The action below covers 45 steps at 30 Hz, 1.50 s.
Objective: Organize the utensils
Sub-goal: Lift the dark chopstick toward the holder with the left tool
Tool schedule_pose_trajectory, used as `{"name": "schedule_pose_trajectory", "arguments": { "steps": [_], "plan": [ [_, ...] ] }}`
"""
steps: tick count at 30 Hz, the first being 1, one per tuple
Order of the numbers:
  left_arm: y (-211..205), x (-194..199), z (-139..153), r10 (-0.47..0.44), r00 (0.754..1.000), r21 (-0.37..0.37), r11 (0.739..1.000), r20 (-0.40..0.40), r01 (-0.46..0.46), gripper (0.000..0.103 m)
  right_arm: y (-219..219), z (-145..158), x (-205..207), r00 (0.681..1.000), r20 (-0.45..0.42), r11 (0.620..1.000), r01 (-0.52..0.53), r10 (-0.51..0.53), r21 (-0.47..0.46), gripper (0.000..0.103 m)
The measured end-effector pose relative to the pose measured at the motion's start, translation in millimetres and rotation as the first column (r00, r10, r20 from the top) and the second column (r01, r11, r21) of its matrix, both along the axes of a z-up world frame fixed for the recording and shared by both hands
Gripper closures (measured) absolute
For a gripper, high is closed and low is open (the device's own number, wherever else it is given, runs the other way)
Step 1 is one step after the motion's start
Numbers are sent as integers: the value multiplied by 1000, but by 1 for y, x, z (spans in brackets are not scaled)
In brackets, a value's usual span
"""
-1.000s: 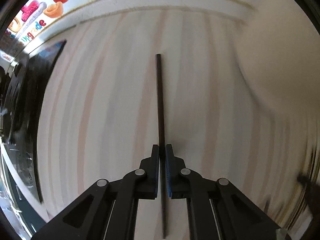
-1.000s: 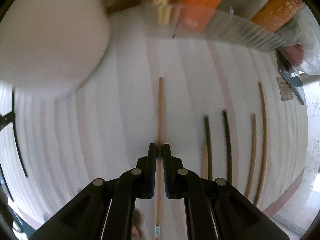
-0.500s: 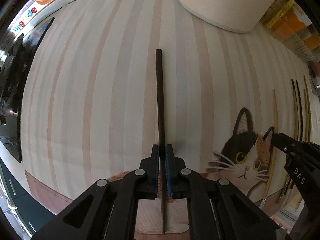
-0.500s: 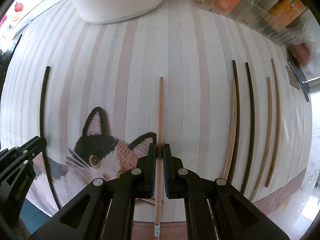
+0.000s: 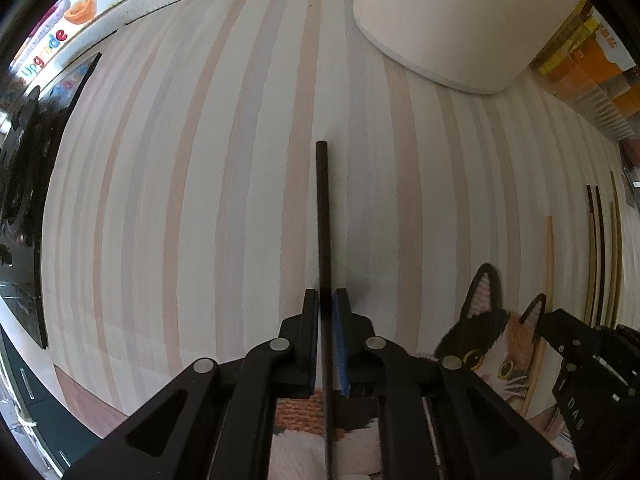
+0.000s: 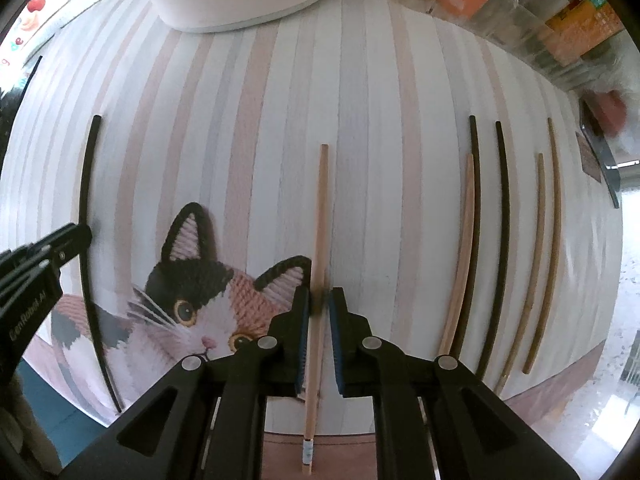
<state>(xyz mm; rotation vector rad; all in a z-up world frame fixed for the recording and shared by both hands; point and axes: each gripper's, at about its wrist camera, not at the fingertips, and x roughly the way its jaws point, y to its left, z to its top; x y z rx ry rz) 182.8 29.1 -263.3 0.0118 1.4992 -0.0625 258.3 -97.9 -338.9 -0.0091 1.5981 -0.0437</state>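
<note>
- The worktop (image 6: 360,80) is covered by a striped cloth with a cat picture (image 6: 200,300); both grippers point down at it, each with one chopstick, so the step in hand looks like laying chopsticks out in a row.
- A white round container (image 5: 460,20) stands at the far edge, cut off by the frame; what it is cannot be told.
- The right gripper (image 6: 319,304) has its jaws opening around a pale wooden chopstick (image 6: 320,220); a sliver of gap shows at each pad, so this one seems to be set down beside the cat's ear.
- The left gripper (image 5: 328,304) is clamped on a black chopstick (image 5: 322,208), over bare stripes left of the cat.
- Five more chopsticks (image 6: 504,220) lie roughly parallel to the right, well apart from both grippers.
- Next move, as I judge: lift the right gripper straight up without dragging the stick, then release the black one parallel.
- Whether either stick rests flat on the cloth is hard to make out; both near ends are partly hidden by the jaws.
</note>
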Motion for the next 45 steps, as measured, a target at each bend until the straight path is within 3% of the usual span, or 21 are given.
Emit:
{"name": "schedule_pose_trajectory", "arguments": {
  "steps": [9, 16, 20, 25, 31, 37, 42, 45],
  "plan": [
    [-1, -20, -2, 2, 1000, 3, 1000, 10, -2, 99, 23, 10, -19, 1000, 21, 1000, -8, 8, -5, 93],
    [8, -27, 10, 17, 1000, -7, 1000, 25, -17, 99, 1, 8, -16, 998, -1, 993, 62, -62, 102, 89],
    [13, -33, 29, 23, 999, -22, 1000, 46, -22, 100, -8, 11, -18, 995, -8, 988, 101, -100, 119, 83],
    [21, -39, 59, 51, 994, -61, 997, 99, -45, 99, -19, 16, -20, 994, -24, 981, 109, -106, 160, 63],
    [31, -39, 107, 93, 975, -114, 991, 202, -70, 99, -34, 36, -21, 992, 16, 974, 123, -128, 191, 62],
    [29, -20, 175, 136, 930, -194, 978, 341, -72, 99, -50, 75, -23, 983, 74, 960, 145, -167, 241, 61],
    [16, 21, 249, 156, 851, -245, 969, 501, -34, 99, -73, 120, 7, 965, 129, 938, 180, -226, 297, 61],
    [5, 52, 287, 159, 786, -249, 969, 597, -7, 99, -91, 151, 35, 942, 191, 933, 215, -276, 289, 55]
  ]
}}
